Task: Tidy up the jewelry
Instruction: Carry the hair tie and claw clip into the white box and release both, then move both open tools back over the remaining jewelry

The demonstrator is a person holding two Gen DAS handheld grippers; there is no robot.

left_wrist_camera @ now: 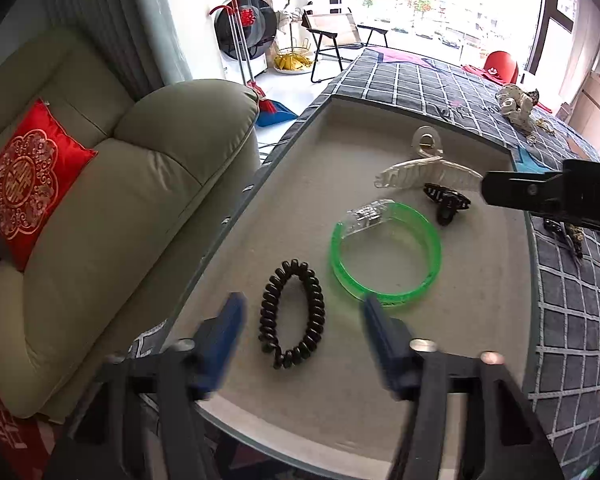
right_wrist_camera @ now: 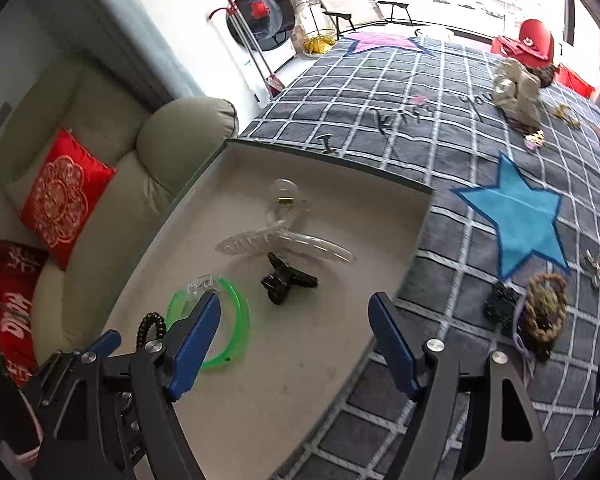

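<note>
Both grippers are spread wide with nothing in them, over the tray [left_wrist_camera: 228, 240], so this reads as the gap between a drop-off and the next pick. The left gripper [left_wrist_camera: 302, 334] has its jaws open on either side of the black coil tie [left_wrist_camera: 292, 314], pads clear of it; the tie lies flat on the tray floor. The right gripper [right_wrist_camera: 294, 340] is open over bare tray near the right rim, holding nothing. Already in the tray: coil tie, green bangle [left_wrist_camera: 386, 258] just beside it, small black clip [left_wrist_camera: 446, 200], big clear claw clip [left_wrist_camera: 424, 168] behind, the clip just beside or touching the claw, can't tell which. Still loose on the checked blanket [right_wrist_camera: 380, 92]: braided tie [right_wrist_camera: 546, 312], dark clip [right_wrist_camera: 500, 302] next to it, a pale fabric piece [right_wrist_camera: 516, 88] far off, and small gold bits too tiny to name. Next move, as a guess: the right gripper swings right, off the tray, to the braided tie or dark clip, comes down over it and closes; the blanket is soft, so the pads may snag cloth. The left wrist view shows the coil tie whole and the tip of the right gripper coming in from the right edge. The right wrist view shows the loose items and blue star [right_wrist_camera: 516, 220] on the blanket; there, its own left finger [right_wrist_camera: 196, 340] hides part of the bangle and only a bit of the coil tie shows.
</note>
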